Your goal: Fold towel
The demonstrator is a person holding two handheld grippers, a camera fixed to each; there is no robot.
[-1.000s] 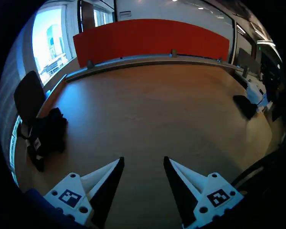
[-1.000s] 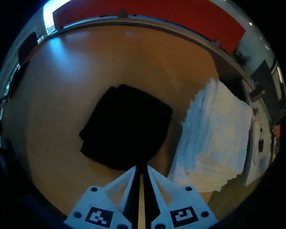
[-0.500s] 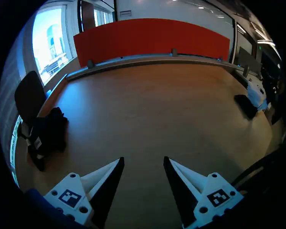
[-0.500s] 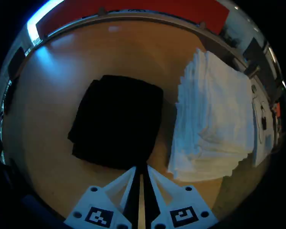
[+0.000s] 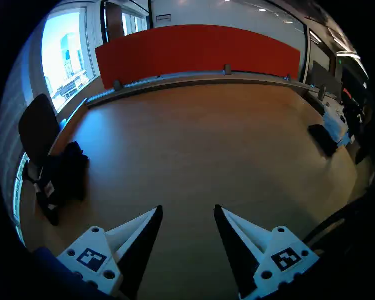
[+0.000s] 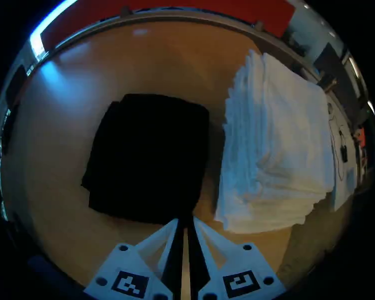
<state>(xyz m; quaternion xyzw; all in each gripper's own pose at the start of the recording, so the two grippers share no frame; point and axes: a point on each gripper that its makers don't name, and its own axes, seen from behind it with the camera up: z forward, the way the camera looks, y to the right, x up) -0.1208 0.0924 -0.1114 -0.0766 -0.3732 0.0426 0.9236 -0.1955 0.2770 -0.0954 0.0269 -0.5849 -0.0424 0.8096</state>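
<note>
In the right gripper view a black towel (image 6: 147,157) lies folded flat on the wooden table (image 6: 62,130). Right of it stands a tall stack of folded white towels (image 6: 277,150). My right gripper (image 6: 186,222) is shut, its tips at the black towel's near right corner; I see no cloth between the fingers. My left gripper (image 5: 187,212) is open over bare wood with nothing between its fingers. Far to the right in the left gripper view, the black towel (image 5: 322,140) appears small, with the white stack (image 5: 336,121) behind it.
A red partition (image 5: 197,50) runs along the table's far edge. A black office chair (image 5: 35,127) and a black bag (image 5: 62,177) sit at the table's left side. Bright windows (image 5: 67,55) are at the back left. A second desk with small items (image 6: 345,165) lies beyond the white stack.
The right gripper view has swung, so the black towel and the white stack appear shifted left and squarer on. The left gripper has held still.
</note>
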